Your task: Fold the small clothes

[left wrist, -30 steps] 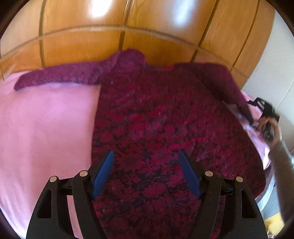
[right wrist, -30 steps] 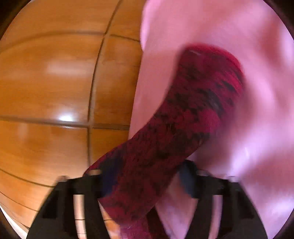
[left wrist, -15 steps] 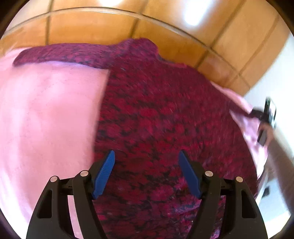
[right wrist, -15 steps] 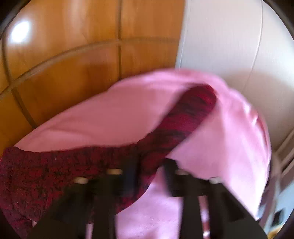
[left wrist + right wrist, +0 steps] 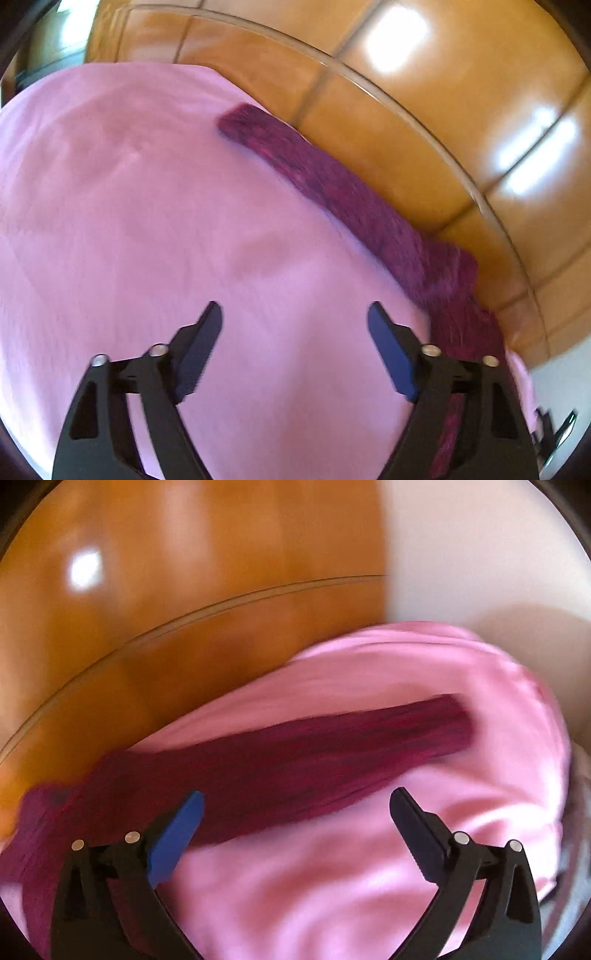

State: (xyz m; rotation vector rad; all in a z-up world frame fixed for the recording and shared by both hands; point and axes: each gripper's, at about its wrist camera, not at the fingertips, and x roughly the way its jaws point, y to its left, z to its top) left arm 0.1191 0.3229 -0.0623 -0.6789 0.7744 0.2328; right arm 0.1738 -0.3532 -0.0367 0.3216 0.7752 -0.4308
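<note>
A dark red patterned sweater lies on a pink sheet. In the left wrist view its one sleeve stretches along the wooden headboard, and my left gripper hovers open over bare pink sheet, to the left of the sweater's body. In the right wrist view the other sleeve lies flat, reaching out to the right on the pink sheet. My right gripper hangs above it with its jaws opening wide and nothing between the fingers. Both views are blurred by motion.
A glossy wooden headboard runs behind the bed, also the headboard in the right wrist view. A white wall stands at the right. The sheet drops away at the bed's right edge.
My right gripper let go of the sleeve, opened wide and rose; the sleeve now lies on the sheet. My left gripper swung left from over the sweater's body to bare sheet.
</note>
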